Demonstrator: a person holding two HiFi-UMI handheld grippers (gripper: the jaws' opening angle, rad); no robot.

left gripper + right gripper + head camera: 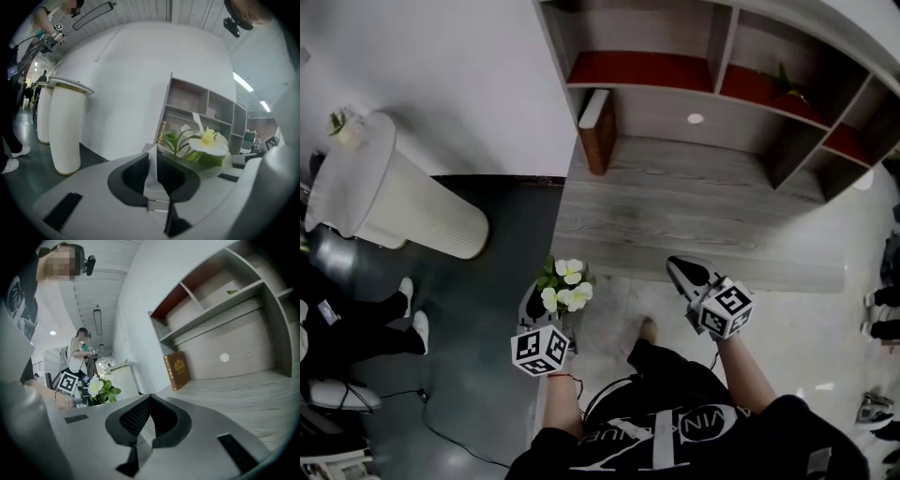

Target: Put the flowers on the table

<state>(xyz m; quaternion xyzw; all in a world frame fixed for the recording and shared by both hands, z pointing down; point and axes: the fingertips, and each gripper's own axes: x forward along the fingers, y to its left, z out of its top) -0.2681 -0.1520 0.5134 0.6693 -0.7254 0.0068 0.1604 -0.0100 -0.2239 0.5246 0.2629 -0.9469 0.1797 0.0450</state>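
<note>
Far left stands a tall white ribbed vase (403, 202) on the dark floor, with a bit of green and white showing at its top.

The person's left forearm reaches forward from the body, a red thread round the wrist. It carries the left gripper (546, 305) low in front, with the marker cube toward the body. Its fingers are pressed together on a thin pale strip at the foot of the flowers (570, 286). The white blooms and green leaves stand up just past the fingertips, leaning to the right. The flowers are held in the air by the front left corner of the bench (675, 211), not resting on it.

The right arm stretches forward beside it, held a little higher. The right gripper (678, 265) points toward the bench's front edge, fingers closed on each other with nothing between them.

On the grey wood bench a brown book (598, 131) stands upright at the rear left, against the end wall of the shelf unit (727, 42). The unit's upper compartments have red floors. The left one looks bare, and the next one to the right holds a small green sprig (783, 82).
</note>
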